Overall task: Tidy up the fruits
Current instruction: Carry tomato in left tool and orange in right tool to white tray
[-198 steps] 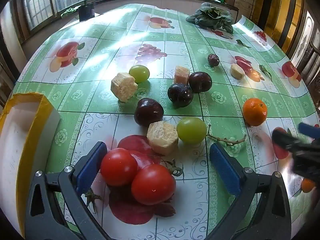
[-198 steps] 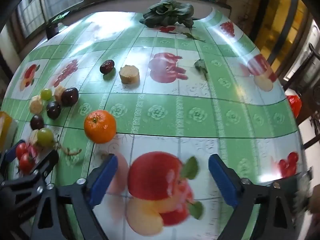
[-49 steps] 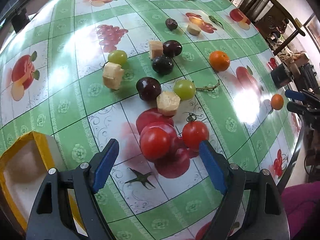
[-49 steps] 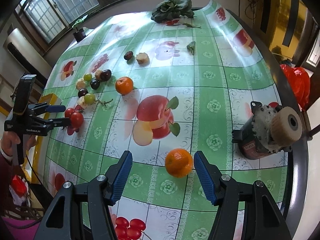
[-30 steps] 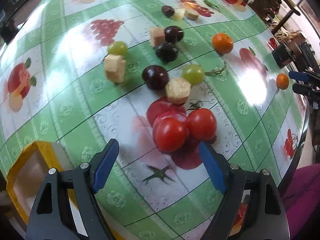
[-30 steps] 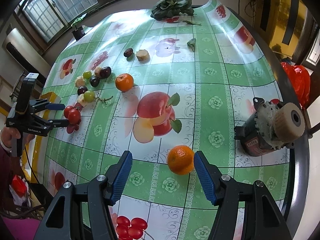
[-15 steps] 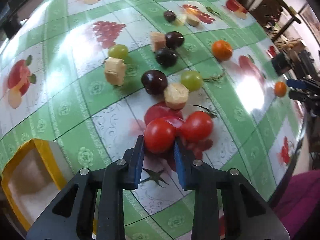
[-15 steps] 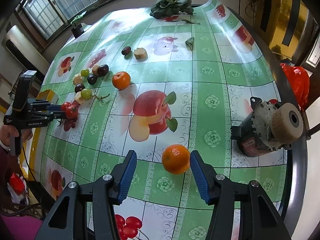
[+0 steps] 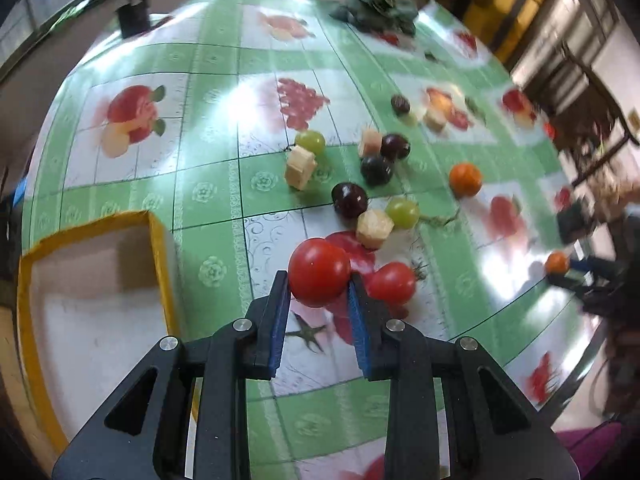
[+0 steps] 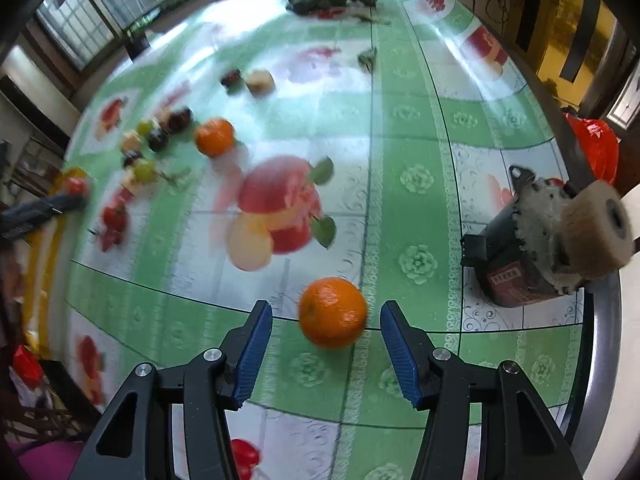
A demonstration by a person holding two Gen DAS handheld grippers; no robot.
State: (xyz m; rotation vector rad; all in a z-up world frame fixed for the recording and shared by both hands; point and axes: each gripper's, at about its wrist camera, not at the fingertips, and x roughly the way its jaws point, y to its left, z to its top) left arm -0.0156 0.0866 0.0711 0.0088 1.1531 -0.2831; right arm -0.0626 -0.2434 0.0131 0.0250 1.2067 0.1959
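Tomato (image 9: 319,278) gripped, orange (image 10: 333,313) between closing fingers (image 10: 256,344)

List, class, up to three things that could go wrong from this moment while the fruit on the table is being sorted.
1. The left hand-held gripper pinches a round tomato only at its pad tips; it could slip out or bruise.
2. The right hand-held gripper is closing around a tangerine that sits nearer its right pad; uneven contact might roll it away.
3. That tangerine lies near the table's edge; a nudge may send it off.
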